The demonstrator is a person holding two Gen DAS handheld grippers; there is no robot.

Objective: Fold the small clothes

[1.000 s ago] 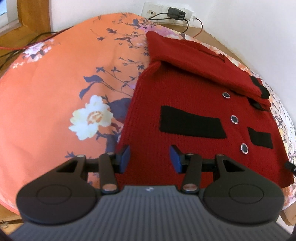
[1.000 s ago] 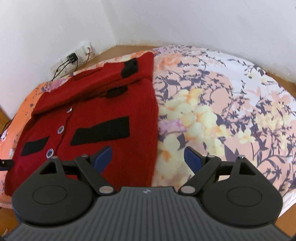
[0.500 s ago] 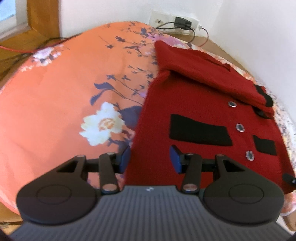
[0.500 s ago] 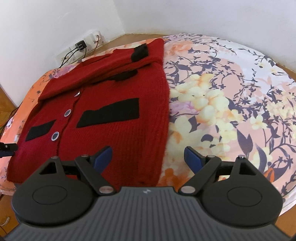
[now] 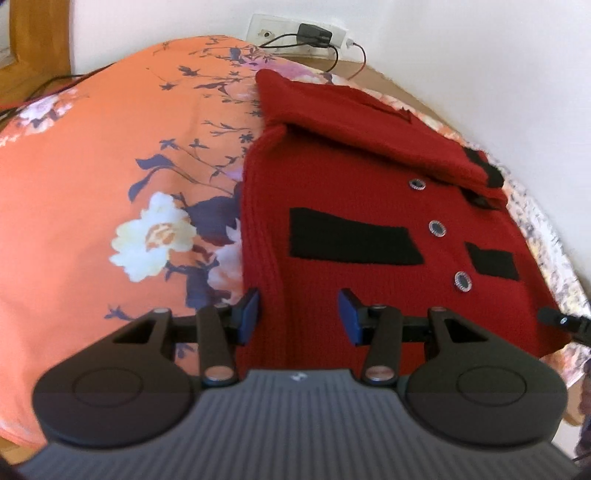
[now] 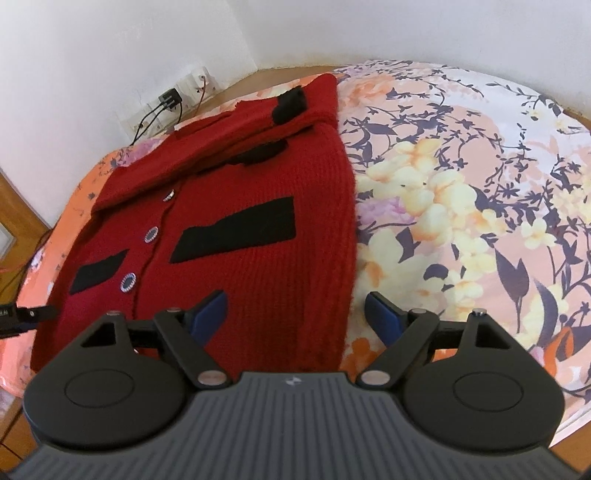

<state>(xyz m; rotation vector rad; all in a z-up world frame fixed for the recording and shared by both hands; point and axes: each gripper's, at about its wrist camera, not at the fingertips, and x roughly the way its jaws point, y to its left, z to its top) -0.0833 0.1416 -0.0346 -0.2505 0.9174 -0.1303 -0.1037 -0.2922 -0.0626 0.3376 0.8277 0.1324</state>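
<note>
Both my grippers angle down at the near hem. Left gripper (image 5: pixel 298 314) jaws part-open, straddling the left hem corner of the red cardigan (image 5: pixel 369 206), nothing gripped. Right gripper (image 6: pixel 295 314) wide open, jaws just closed slightly, over the right hem corner, nothing pinched. Cardigan: red knit, black pocket patches, three buttons (image 5: pixel 437 228), sleeves folded across the top. It lies flat on the floral sheet (image 6: pixel 461 184), long axis running away from me, collar toward the wall socket (image 5: pixel 299 31).

- A home bedroom is showing: a floral bedsheet (image 6: pixel 461 192) is covering the bed.
- A charger (image 5: pixel 314 34) is sitting plugged into a wall socket strip (image 5: pixel 295 35).
- Wooden flooring (image 6: pixel 18 206) is running alongside.
</note>
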